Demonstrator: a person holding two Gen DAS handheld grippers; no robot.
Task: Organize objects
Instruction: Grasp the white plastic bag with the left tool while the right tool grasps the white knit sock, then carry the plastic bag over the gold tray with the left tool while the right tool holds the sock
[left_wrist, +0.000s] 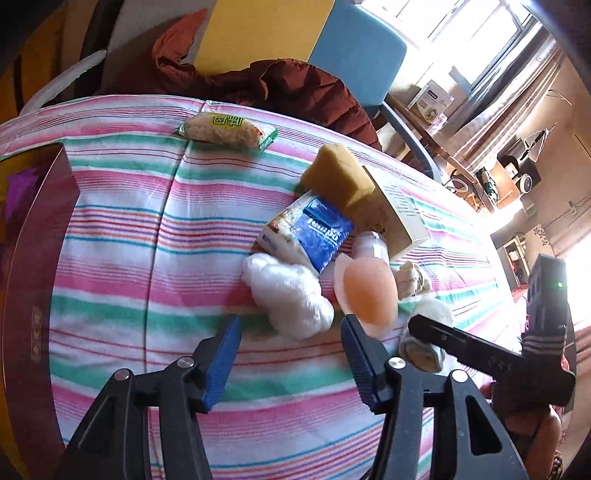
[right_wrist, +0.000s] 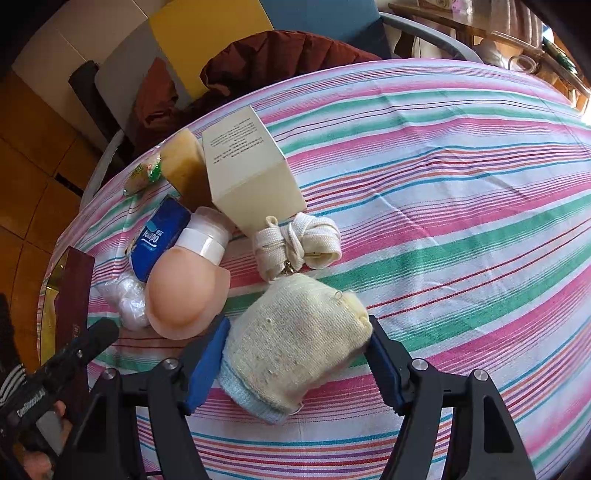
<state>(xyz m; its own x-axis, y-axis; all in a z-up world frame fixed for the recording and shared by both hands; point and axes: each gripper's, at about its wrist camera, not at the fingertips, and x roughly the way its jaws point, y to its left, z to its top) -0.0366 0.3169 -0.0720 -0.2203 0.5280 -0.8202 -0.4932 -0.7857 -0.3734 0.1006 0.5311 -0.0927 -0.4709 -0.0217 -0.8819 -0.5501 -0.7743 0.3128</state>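
Knitted cream cap (right_wrist: 295, 343) with a pale blue hem is lying on the striped surface (right_wrist: 461, 192) right between the right tongs (right_wrist: 295, 362), whose blue pads are bracketing it on both sides; whether they are pressing it or only flanking it I cannot tell, so the grasp looks to be in hand but unconfirmed. The left tongs (left_wrist: 291, 354) are hanging spread and empty, with a white fluffy wad (left_wrist: 288, 295) just ahead. Beyond them a peach silicone cup (left_wrist: 369, 291), a blue tissue pack (left_wrist: 317, 232), a yellow sponge (left_wrist: 336, 173) and a cream carton (left_wrist: 399, 210) are crowding together, touching. A folded strap (right_wrist: 295, 240) is lying just beyond the cap. Next, the right tongs probably need a firm squeeze and a straight lift, avoiding the strap and cup.
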